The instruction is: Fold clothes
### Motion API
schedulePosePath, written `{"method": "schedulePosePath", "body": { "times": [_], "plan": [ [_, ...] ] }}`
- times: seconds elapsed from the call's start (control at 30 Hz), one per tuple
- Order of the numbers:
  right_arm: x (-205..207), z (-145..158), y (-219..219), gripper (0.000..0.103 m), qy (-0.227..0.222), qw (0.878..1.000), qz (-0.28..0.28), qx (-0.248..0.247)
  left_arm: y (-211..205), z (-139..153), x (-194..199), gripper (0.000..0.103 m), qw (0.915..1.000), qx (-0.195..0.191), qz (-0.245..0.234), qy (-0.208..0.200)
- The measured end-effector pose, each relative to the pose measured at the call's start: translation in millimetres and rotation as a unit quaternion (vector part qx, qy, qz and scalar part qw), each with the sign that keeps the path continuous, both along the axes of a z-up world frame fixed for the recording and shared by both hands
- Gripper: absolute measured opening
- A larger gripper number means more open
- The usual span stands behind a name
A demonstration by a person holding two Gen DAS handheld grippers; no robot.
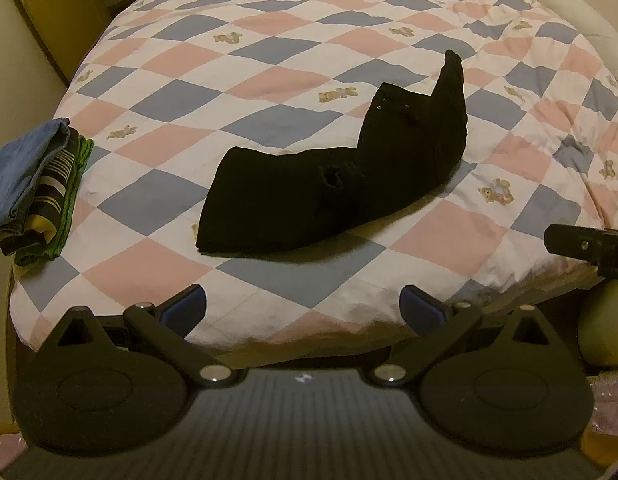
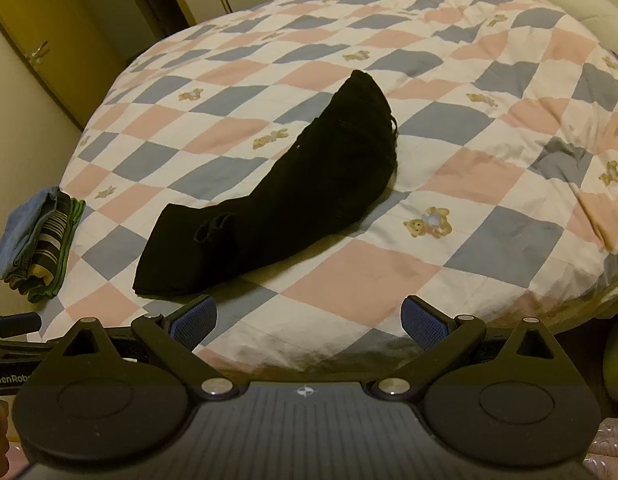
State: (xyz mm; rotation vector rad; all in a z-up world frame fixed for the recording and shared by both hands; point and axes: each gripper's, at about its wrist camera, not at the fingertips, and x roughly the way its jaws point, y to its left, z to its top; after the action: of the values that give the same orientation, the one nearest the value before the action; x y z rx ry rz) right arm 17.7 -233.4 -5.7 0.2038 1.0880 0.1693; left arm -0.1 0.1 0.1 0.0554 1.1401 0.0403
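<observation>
My left gripper (image 1: 303, 307) spread wide, holding nothing — right gripper (image 2: 309, 317) same. Black jeans (image 1: 333, 176) on checkered quilt (image 1: 269, 60) ahead, long way running near-left to far-right. Near end closer to left gripper. Folded pile (image 1: 33, 184) at left edge.

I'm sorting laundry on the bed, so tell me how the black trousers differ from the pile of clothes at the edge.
The black trousers are one dark garment lying long and bent mid-bed; the pile of clothes is several pieces, blue, striped and green, stacked compactly at the left edge. The trousers' far end sticks up; the pile lies flat. Both rest on the checked quilt, untouched by either gripper.
</observation>
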Motion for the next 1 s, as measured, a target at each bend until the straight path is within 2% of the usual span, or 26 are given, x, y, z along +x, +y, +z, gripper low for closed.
{"method": "schedulePosePath", "body": {
  "times": [1.0],
  "plan": [
    [3.4,0.6,4.9,0.101,0.002,1.000,0.000,-0.004,5.0,1.8,0.8,0.102,1.0000,0.000,-0.002,0.000]
  ]
}}
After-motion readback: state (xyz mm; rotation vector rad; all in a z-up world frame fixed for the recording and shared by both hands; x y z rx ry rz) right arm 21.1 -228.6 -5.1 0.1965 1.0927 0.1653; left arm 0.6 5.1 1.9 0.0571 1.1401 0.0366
